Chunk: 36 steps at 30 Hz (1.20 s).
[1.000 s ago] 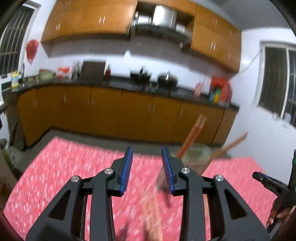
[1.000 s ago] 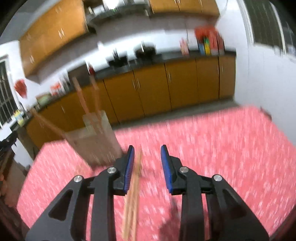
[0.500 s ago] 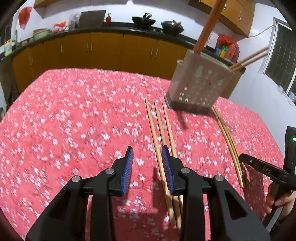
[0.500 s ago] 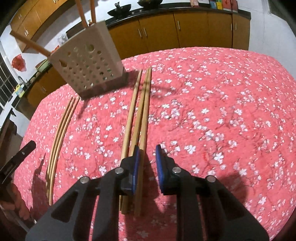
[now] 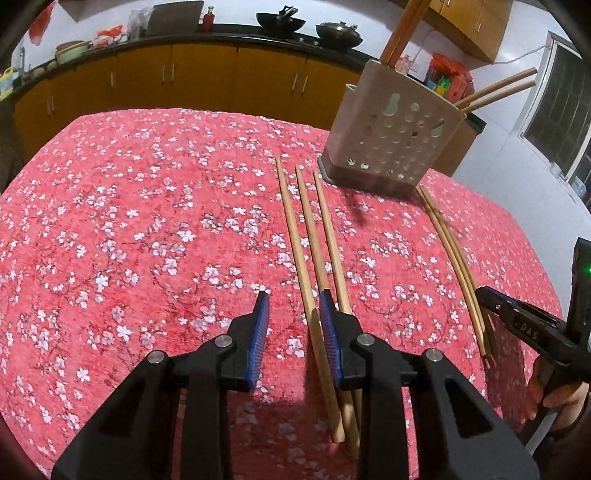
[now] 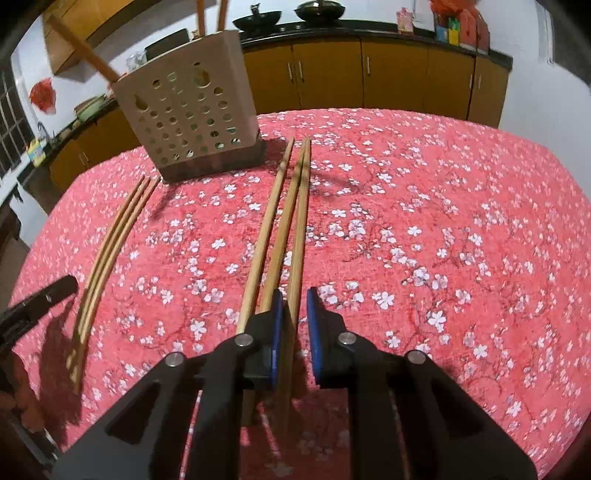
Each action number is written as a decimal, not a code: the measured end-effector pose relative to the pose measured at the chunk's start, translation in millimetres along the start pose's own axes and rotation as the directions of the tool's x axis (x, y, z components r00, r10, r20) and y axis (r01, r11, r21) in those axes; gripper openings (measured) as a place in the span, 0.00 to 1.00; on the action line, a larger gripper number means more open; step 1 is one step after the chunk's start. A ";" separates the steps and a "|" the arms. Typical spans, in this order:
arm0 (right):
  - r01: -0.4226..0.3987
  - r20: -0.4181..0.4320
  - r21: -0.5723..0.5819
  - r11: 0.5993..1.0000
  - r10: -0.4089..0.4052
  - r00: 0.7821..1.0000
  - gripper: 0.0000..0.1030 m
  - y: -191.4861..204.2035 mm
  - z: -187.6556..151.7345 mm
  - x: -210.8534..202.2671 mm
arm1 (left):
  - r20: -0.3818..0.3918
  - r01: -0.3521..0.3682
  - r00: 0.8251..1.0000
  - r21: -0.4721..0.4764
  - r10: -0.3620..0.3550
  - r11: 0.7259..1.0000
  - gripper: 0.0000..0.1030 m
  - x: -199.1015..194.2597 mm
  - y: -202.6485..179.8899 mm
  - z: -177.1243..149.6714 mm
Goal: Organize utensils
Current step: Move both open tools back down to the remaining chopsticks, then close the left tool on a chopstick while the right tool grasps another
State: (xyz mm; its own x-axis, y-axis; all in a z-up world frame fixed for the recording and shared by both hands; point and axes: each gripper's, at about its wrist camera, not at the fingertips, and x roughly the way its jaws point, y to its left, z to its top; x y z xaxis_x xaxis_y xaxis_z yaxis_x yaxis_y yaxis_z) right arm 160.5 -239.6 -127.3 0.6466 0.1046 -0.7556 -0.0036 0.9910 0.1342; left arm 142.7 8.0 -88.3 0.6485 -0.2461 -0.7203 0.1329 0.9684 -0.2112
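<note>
Right gripper [image 6: 295, 310] straddles chopstick [image 6: 295, 258]; holder [image 6: 192, 122] holds chopsticks.

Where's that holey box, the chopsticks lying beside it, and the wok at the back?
utensil holder [image 6: 184, 110]: right wrist view, perforated front wall.
chopsticks [image 6: 291, 218]: right wrist view, mid-shaft.
wok [image 5: 280, 18]: left wrist view, bowl.

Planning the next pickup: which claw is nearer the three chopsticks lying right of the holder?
Right. The right claw straddles one of those chopsticks; the left claw is at the other trio, across the holder.

left gripper [image 5: 291, 332] low, jaws wide apart; right gripper [image 6: 294, 325] low, jaws narrowed, apparently not fully closed.
</note>
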 end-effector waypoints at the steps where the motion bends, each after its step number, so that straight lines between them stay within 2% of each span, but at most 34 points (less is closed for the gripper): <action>1: 0.029 0.004 -0.015 0.999 -0.029 1.000 0.08 1.3 -0.6 0.7 | -0.002 0.002 1.000 0.002 -0.002 1.000 0.27 0.1 -0.7 -0.2; 5: 0.092 0.015 0.050 0.995 -0.093 0.996 0.08 -13.6 2.8 0.5 | -0.009 0.009 1.000 0.012 -0.009 1.000 0.24 1.8 -3.9 -0.6; 9: 0.092 0.014 0.070 0.993 -0.093 0.996 0.08 -22.6 3.2 0.3 | -0.024 0.008 1.000 0.037 -0.007 0.999 0.20 6.5 -8.3 -2.1; 16: 0.096 0.018 0.055 0.994 -0.097 0.995 0.08 -21.5 3.5 -0.6 | -0.032 -0.062 0.997 0.101 0.066 0.993 0.09 15.1 -17.4 -5.9; 20: 0.092 0.016 0.047 0.995 -0.093 0.996 0.09 -19.9 0.6 -4.5 | -0.023 -0.104 0.994 0.112 0.107 0.988 0.07 16.5 -14.0 -3.1; 27: 0.106 0.032 0.017 0.994 -0.106 0.994 0.08 -16.3 -2.6 -4.9 | -0.017 -0.167 0.986 0.039 0.168 0.985 0.07 18.8 19.5 13.6; 36: 0.098 0.038 0.074 0.992 -0.101 0.994 0.08 -31.2 10.0 4.4 | -0.007 -0.149 0.989 0.014 0.149 0.989 0.08 18.4 32.7 17.1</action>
State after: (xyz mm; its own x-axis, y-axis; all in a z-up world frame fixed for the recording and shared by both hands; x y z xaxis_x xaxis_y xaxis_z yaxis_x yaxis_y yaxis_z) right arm 171.1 -270.9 -128.4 0.6723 0.0010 -0.7403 0.1163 0.9874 0.1070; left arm 171.7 35.9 -97.1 0.6555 -0.0991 -0.7486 0.0451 0.9947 -0.0922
